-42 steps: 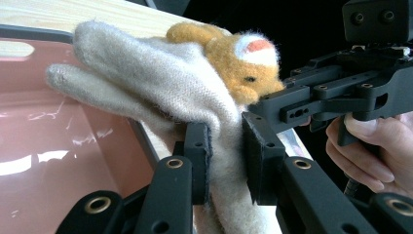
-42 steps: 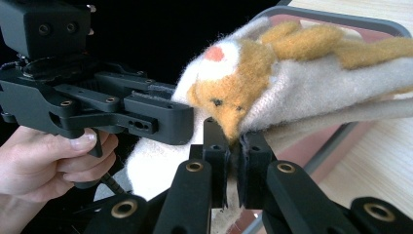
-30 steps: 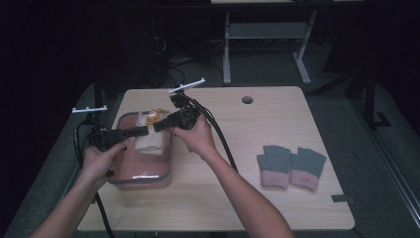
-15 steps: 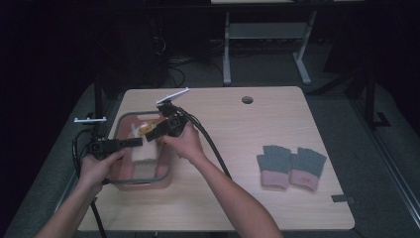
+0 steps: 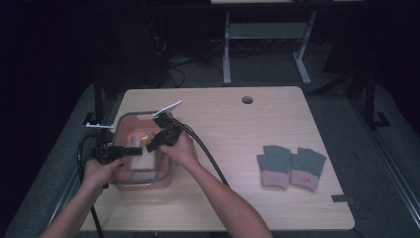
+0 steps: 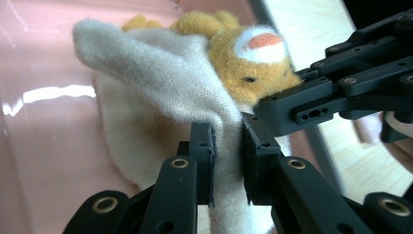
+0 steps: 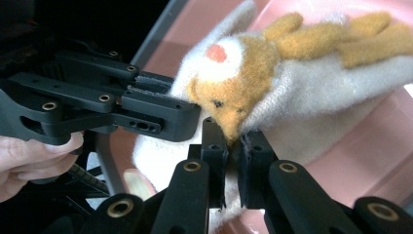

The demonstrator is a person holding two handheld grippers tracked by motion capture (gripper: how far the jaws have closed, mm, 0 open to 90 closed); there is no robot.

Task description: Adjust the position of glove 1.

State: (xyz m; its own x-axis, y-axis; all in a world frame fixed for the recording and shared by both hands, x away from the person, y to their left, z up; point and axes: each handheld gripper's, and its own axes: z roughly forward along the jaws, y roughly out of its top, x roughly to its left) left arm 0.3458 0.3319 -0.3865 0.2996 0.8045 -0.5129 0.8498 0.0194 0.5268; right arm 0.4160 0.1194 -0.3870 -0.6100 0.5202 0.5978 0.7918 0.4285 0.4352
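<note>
A cream woolly mitten (image 5: pixel 141 159) with an orange plush animal face (image 6: pixel 253 58) hangs low inside a pink tub (image 5: pixel 143 184) at the table's left. My left gripper (image 5: pixel 119 150) comes in from the left, shut on a fold of the cream fabric (image 6: pixel 228 161). My right gripper (image 5: pixel 150 144) comes from the right and is shut on the mitten's edge just under the orange face (image 7: pixel 234 105). The two grippers' tips nearly meet: the right gripper's black body (image 6: pixel 336 83) crosses the left gripper view, and the left one's (image 7: pixel 97 107) crosses the right gripper view.
The tub has a grey rim (image 5: pixel 130 115) and glossy pink walls (image 7: pixel 375 141). A pair of grey fingerless gloves with pink cuffs (image 5: pixel 291 167) lies on the wooden table (image 5: pixel 237 134) at the right. A cable hole (image 5: pixel 247 99) sits near the far edge. Black cables trail from both grippers.
Both hands have come down and toward the near left, bringing the mitten from above the tub's far rim down into the tub. Both grips have held.
</note>
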